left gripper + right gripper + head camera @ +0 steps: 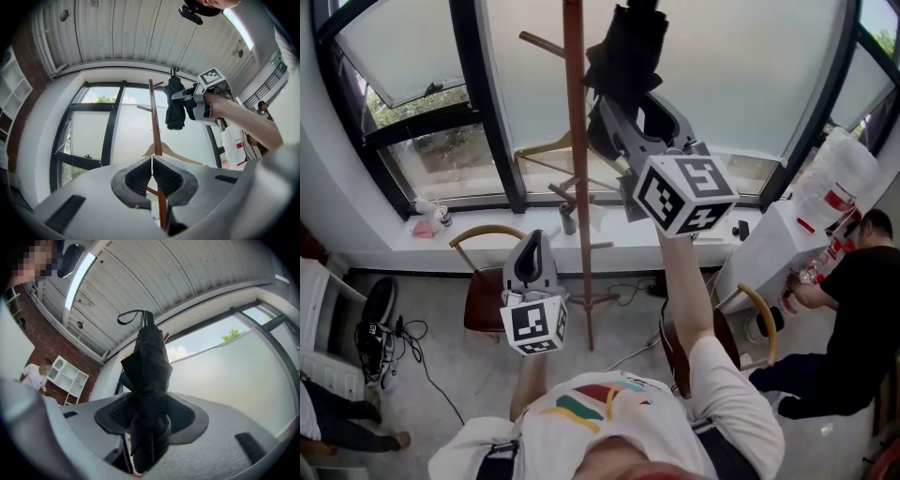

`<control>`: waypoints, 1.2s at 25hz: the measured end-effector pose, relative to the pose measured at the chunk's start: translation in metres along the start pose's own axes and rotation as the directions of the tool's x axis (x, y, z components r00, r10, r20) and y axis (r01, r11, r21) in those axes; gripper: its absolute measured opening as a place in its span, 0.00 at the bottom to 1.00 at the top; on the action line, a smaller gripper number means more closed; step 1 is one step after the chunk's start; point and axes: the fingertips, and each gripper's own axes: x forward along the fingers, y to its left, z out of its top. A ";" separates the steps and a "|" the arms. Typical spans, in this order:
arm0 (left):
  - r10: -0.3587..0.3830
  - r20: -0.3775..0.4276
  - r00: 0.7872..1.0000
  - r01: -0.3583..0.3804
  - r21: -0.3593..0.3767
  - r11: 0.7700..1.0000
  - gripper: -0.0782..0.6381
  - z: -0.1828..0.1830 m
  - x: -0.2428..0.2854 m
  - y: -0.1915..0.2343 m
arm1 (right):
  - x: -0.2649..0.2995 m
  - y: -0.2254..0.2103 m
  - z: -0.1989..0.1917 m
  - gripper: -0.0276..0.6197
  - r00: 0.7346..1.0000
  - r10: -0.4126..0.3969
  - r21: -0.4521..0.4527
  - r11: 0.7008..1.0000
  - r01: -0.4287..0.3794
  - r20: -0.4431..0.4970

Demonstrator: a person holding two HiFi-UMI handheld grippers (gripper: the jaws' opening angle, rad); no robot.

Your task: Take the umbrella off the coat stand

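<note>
A folded black umbrella (628, 52) stands upright beside the top of the brown wooden coat stand (577, 169). My right gripper (614, 117) is raised high and shut on its lower part. In the right gripper view the umbrella (151, 366) rises between the jaws, its wrist loop (129, 316) hanging free at the top, hooked on no peg. The left gripper view shows the umbrella (175, 108) to the right of the stand's pole (154, 122), held by the right gripper (180, 95). My left gripper (532, 246) is low, in front of the stand, shut and empty.
A wooden hanger (546, 148) hangs on the stand. Chairs (484, 272) stand on either side of its base, before a window sill with small things on it. A person in black (853, 319) sits at the right by a white unit. Cables and shoes (380, 323) lie on the floor at left.
</note>
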 end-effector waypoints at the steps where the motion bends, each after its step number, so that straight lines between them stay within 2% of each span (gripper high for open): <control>1: -0.002 0.002 1.000 0.002 0.003 1.000 0.12 0.001 0.002 0.000 | -0.005 -0.002 -0.002 0.35 1.000 -0.012 0.005 1.000 0.012 0.007; 6: -0.013 0.005 1.000 0.013 0.013 1.000 0.12 0.003 0.009 -0.003 | -0.030 -0.007 -0.014 0.35 0.997 -0.067 0.014 0.998 0.067 0.032; 10: -0.013 0.004 1.000 0.013 0.017 1.000 0.12 0.003 0.011 -0.003 | -0.053 -0.005 -0.030 0.35 0.993 -0.111 -0.013 0.994 0.112 0.033; 17: -0.012 0.014 1.000 0.011 0.017 1.000 0.12 0.003 0.012 -0.004 | -0.090 0.007 -0.068 0.36 0.990 -0.142 -0.086 0.986 0.143 0.018; 23: -0.001 0.016 1.000 0.001 0.017 1.000 0.12 0.002 0.006 -0.004 | -0.113 0.029 -0.102 0.36 0.991 -0.136 -0.048 0.990 0.135 -0.015; 30: 0.014 0.026 1.000 -0.014 0.005 1.000 0.12 0.002 0.000 -0.005 | -0.128 0.046 -0.138 0.36 0.988 -0.115 -0.026 0.993 0.113 -0.100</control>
